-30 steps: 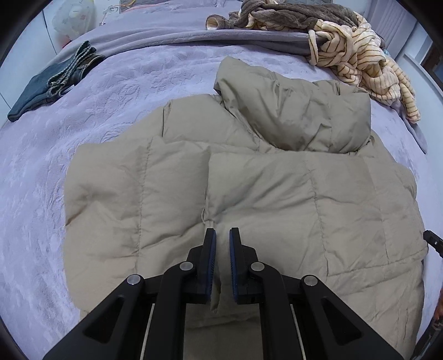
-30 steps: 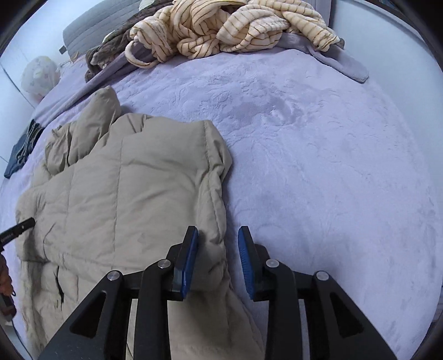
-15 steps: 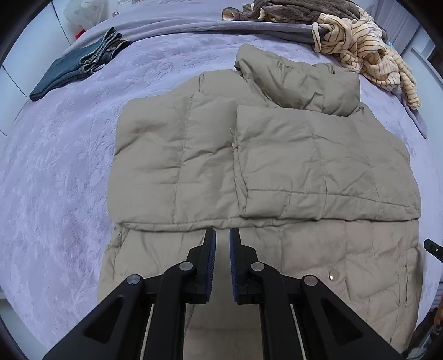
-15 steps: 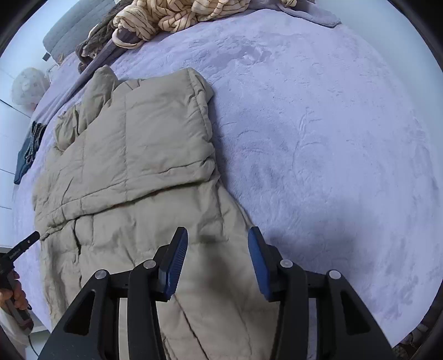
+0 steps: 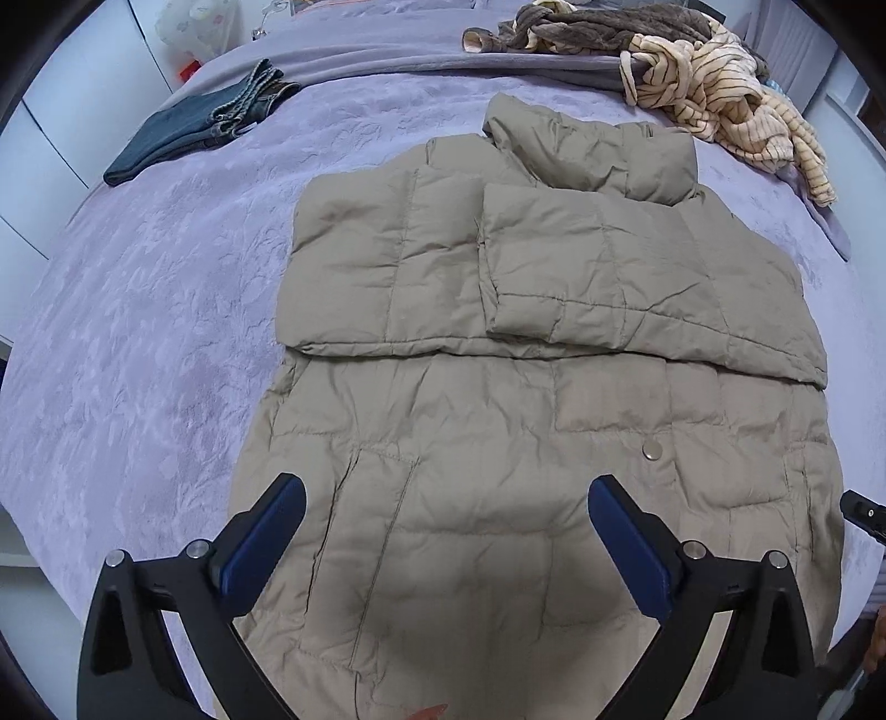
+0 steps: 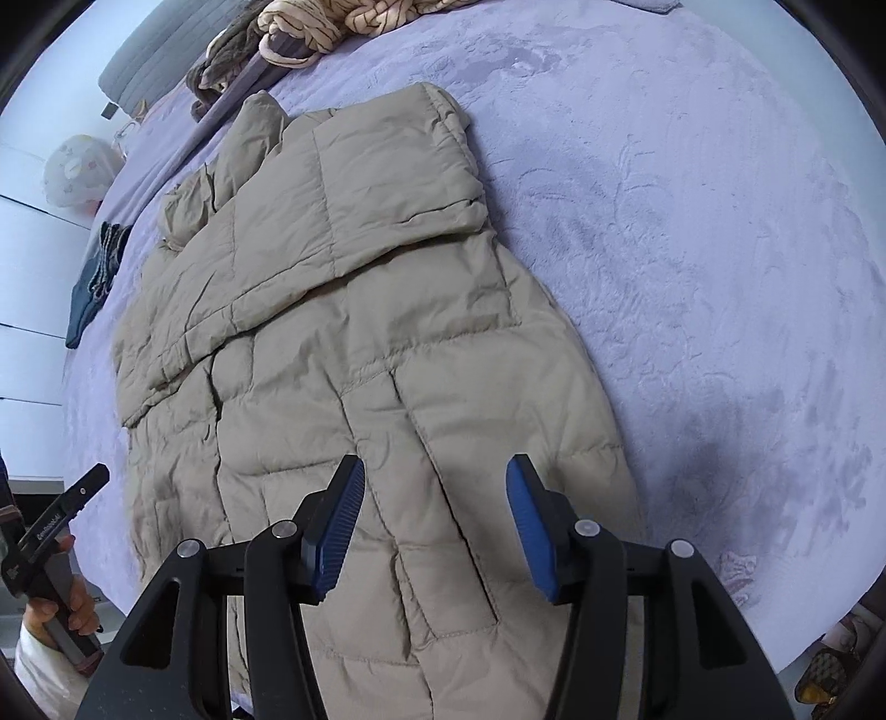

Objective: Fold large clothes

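Observation:
A large beige puffer jacket (image 5: 531, 421) lies flat on the purple bed, both sleeves folded across its chest and the hood at the far end. It also shows in the right wrist view (image 6: 343, 332). My left gripper (image 5: 446, 545) is wide open and empty above the jacket's lower hem, near the left pocket. My right gripper (image 6: 434, 523) is open and empty above the hem's right side. The left gripper's tip (image 6: 72, 498) shows at the right view's left edge, held by a hand.
The purple bedspread (image 5: 138, 310) surrounds the jacket. Folded dark jeans (image 5: 199, 124) lie far left. A striped cream garment (image 5: 736, 105) and a brown one (image 5: 598, 27) are heaped at the far edge. The bed's near edge is just below the grippers.
Both grippers have pulled back toward the jacket's hem and risen. The left gripper went from shut to wide open; the right opened wider. The sleeves stay folded on the chest.

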